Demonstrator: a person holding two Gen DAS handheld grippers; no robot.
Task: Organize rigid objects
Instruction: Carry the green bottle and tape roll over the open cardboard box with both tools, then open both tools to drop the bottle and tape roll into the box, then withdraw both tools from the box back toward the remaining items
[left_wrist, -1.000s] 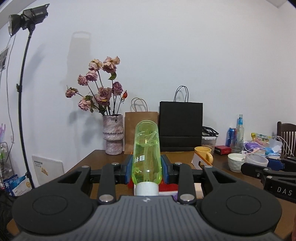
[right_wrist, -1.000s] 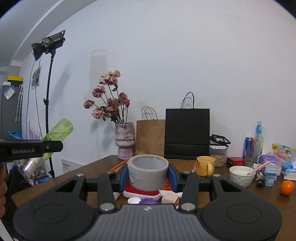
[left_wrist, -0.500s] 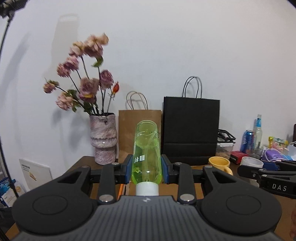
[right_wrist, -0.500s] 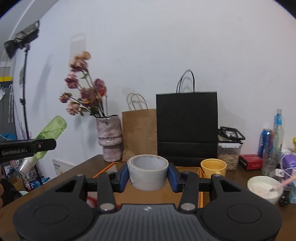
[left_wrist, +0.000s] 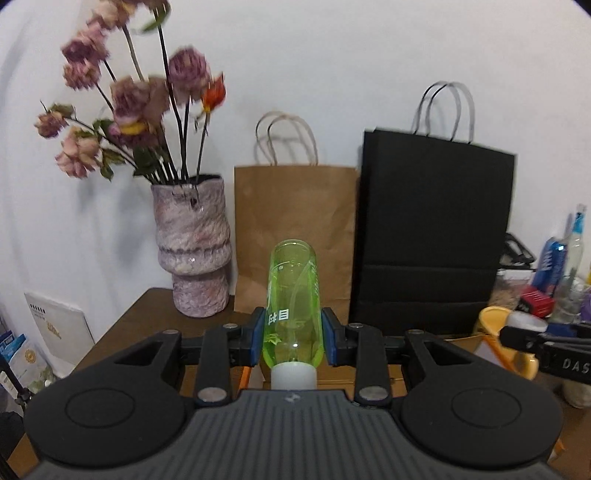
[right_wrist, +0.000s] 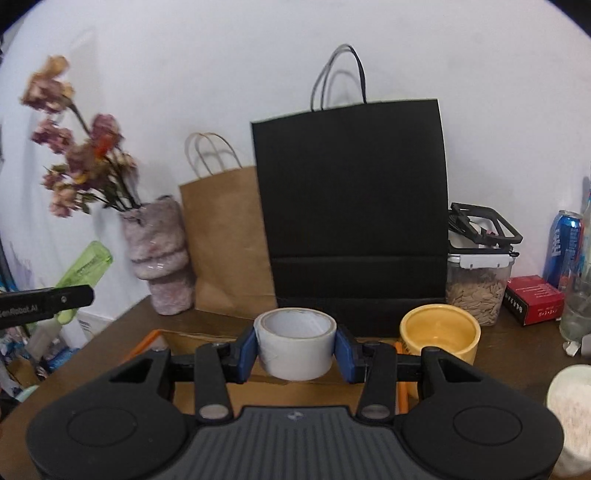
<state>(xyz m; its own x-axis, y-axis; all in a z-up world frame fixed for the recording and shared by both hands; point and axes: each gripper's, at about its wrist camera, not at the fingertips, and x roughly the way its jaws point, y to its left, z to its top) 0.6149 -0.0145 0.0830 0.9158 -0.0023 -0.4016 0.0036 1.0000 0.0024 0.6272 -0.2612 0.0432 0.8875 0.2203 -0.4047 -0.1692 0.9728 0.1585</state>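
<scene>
The flowers (left_wrist: 125, 99) in the mottled vase (left_wrist: 194, 247) are blurred, and the clutter at the right edge of the left wrist view is too smeared to name. The green bottle (left_wrist: 293, 306) hides part of the brown paper bag (left_wrist: 295, 221); its white cap sits against the tool body. The left tool (left_wrist: 293, 332) is clamped on the green bottle, blue pads pressing both sides, bottle pointing forward above the counter (left_wrist: 147, 317). The right tool (right_wrist: 295, 347) grips a roll of grey tape (right_wrist: 295, 343) by its outer wall, held above the counter in front of the black paper bag (right_wrist: 351, 206), beside a yellow mug (right_wrist: 439, 332).
</scene>
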